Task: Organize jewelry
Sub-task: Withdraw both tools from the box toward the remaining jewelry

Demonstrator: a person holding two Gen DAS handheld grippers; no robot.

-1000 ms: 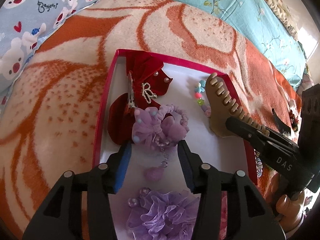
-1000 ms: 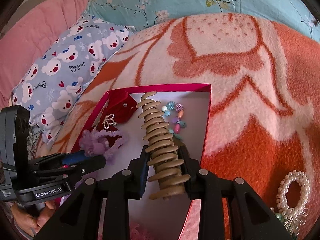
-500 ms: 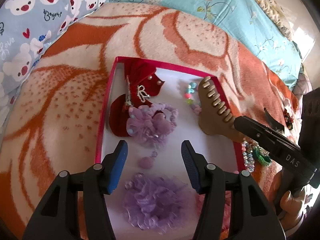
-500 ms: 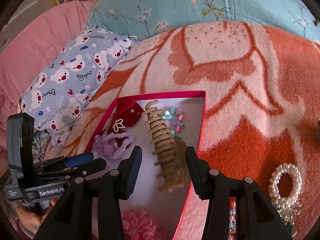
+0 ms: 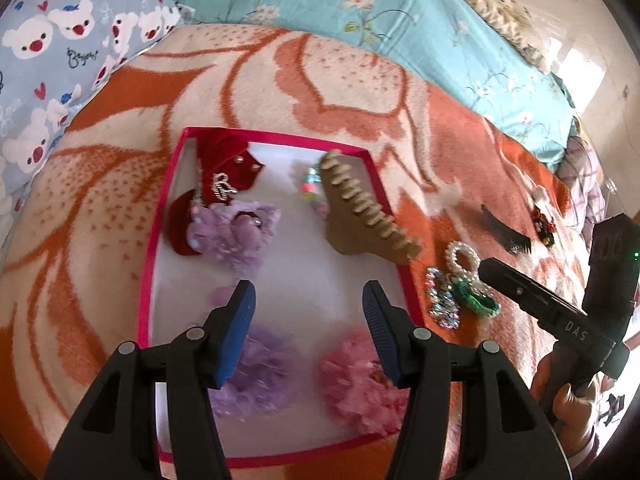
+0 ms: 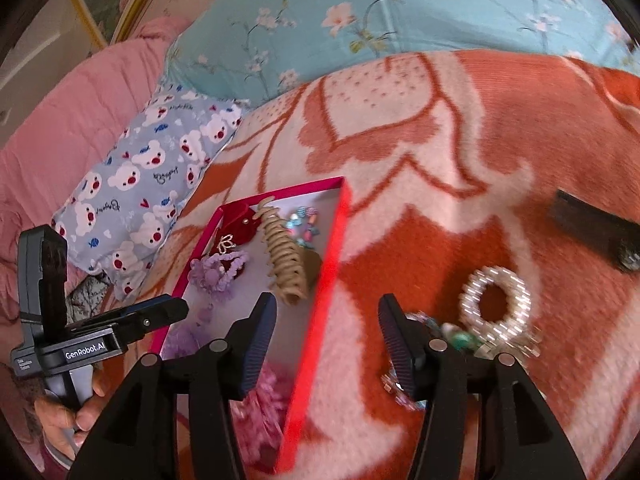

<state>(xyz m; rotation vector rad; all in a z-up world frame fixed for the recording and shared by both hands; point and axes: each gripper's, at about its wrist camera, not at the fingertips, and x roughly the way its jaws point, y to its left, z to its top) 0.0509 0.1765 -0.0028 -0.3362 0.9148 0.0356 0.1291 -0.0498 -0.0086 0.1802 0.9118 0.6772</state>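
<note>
left gripper fingers apart, empty | right gripper opening, empty | only left view shows red-green clip | tan plastic claw clip overhangs red tray edge

Fuzzy woollen blanket, matt box

Both cameras ride on the hand-held grippers and look down at a slant over the bed. The left one sits close above the near end of the red tray, facing along it towards the pillows. The right one hangs over the tray's right wall and the blanket beside it, angled the same way. Both take in the tray, the tan hair claw and the pearl ring, and each catches the other gripper at its edge.
</note>
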